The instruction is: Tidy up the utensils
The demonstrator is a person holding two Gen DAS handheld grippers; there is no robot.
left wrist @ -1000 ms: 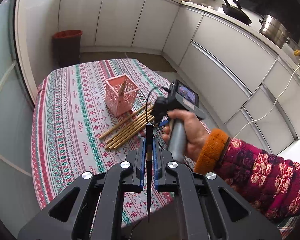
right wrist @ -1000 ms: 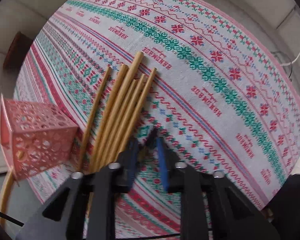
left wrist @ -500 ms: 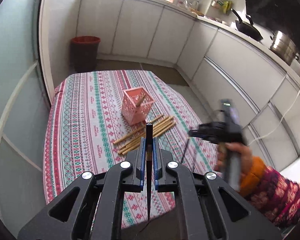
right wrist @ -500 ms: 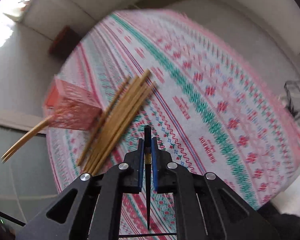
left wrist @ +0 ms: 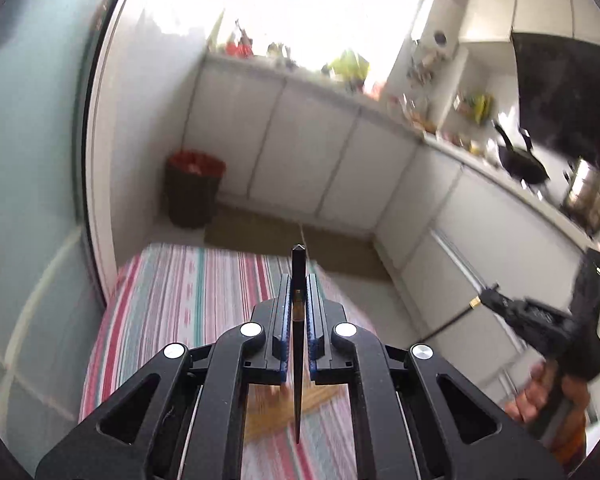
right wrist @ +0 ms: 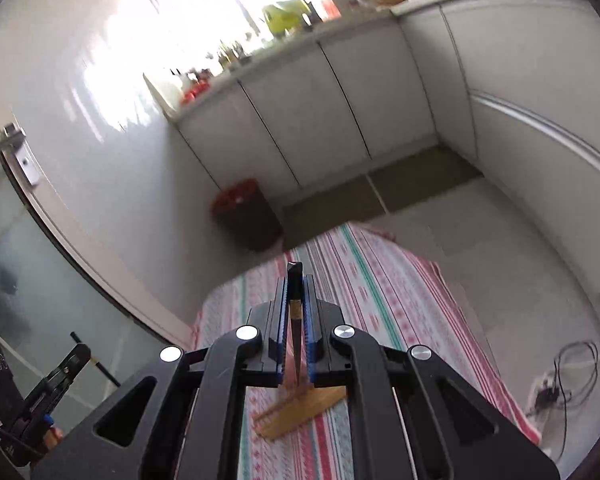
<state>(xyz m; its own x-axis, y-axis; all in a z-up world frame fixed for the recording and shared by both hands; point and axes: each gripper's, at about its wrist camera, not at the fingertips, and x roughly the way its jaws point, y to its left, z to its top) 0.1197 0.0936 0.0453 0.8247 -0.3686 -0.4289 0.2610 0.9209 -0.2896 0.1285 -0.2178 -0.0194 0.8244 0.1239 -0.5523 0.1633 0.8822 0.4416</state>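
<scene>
1. Left wrist view, far left, 9 o'clock: a frosted glass door panel [left wrist: 24, 208] and its white frame; blurred.
2. At 10 o'clock from the fingers, a dark waste bin [left wrist: 194, 188] with a red liner stands on the floor against the white cabinets [left wrist: 300, 148]; well apart from the table.
3. Centre, 6 o'clock: the left gripper [left wrist: 298, 312] has its jaws drawn narrow, the blue pads nearly meeting on the thin dark blade that stands between them; nothing of the task's is held in them.
4. Beneath it the striped tablecloth [left wrist: 172, 304]; a bundle of bamboo chopsticks [left wrist: 272, 412] lies on the cloth at 6 o'clock, partly hidden by the gripper frame and smeared by blur.
5. At 2 o'clock a black pan [left wrist: 520, 160] and a steel pot [left wrist: 590, 198] sit on the counter.
6. At 4 o'clock the person's right hand [left wrist: 540, 396] grips the black handle of the other tool.
7. Right wrist view, 8 o'clock: the left tool's black body [right wrist: 48, 396] shows at the frame edge.
8. Centre: the right gripper [right wrist: 296, 312] is likewise pinched narrow about its blade, holding no utensil; the chopsticks [right wrist: 300, 408] lie on the cloth directly below, at 6 o'clock.
9. At 4 o'clock a coiled cable [right wrist: 572, 372] lies on the floor.
</scene>
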